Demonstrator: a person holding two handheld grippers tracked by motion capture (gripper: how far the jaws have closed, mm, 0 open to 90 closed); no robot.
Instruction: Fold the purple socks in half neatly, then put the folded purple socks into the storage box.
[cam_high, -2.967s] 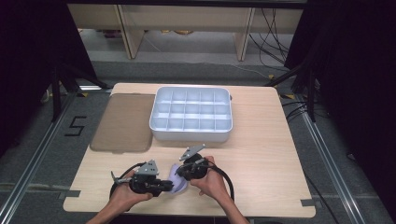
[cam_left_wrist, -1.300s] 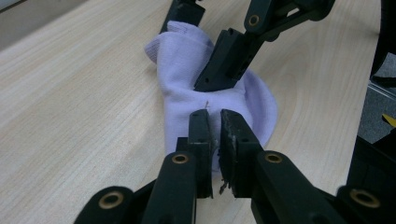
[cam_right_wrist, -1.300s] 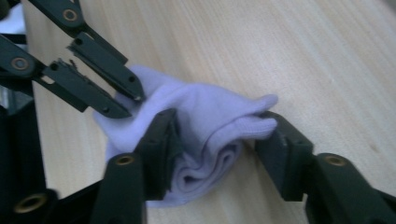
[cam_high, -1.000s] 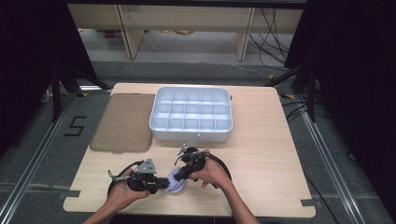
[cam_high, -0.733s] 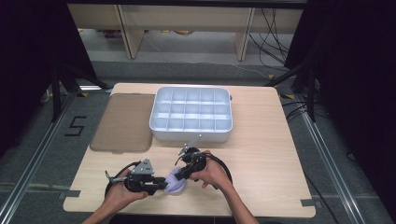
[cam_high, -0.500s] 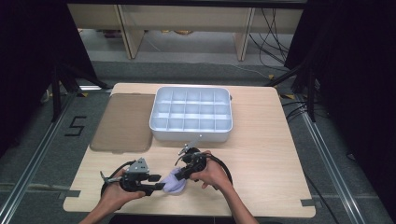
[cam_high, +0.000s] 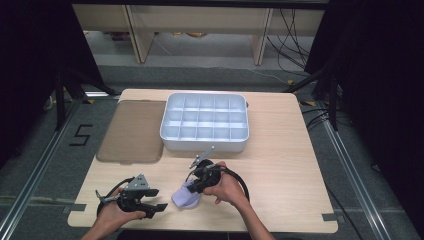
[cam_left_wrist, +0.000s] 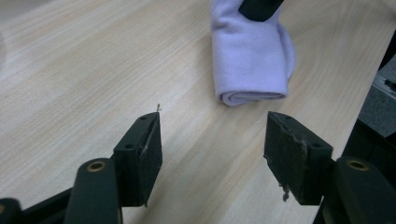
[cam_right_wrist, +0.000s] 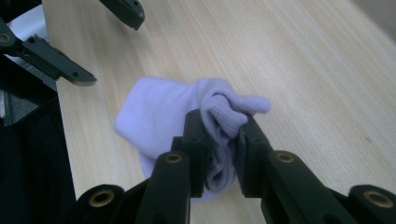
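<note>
The left gripper (cam_high: 159, 206) has just been opening its jaws; they now stand wide with nothing between them, and the gripper has drawn back from the lilac cloth (cam_high: 186, 196), which lies folded on the table (cam_high: 280, 165) just ahead of it. The right gripper (cam_right_wrist: 219, 140) is clamped on a bunched fold of the cloth (cam_right_wrist: 159, 116). Judgement: the hand-over is complete, and the right gripper alone now controls the cloth, probably for carrying to the compartment tray (cam_high: 205, 142) beyond it.
</note>
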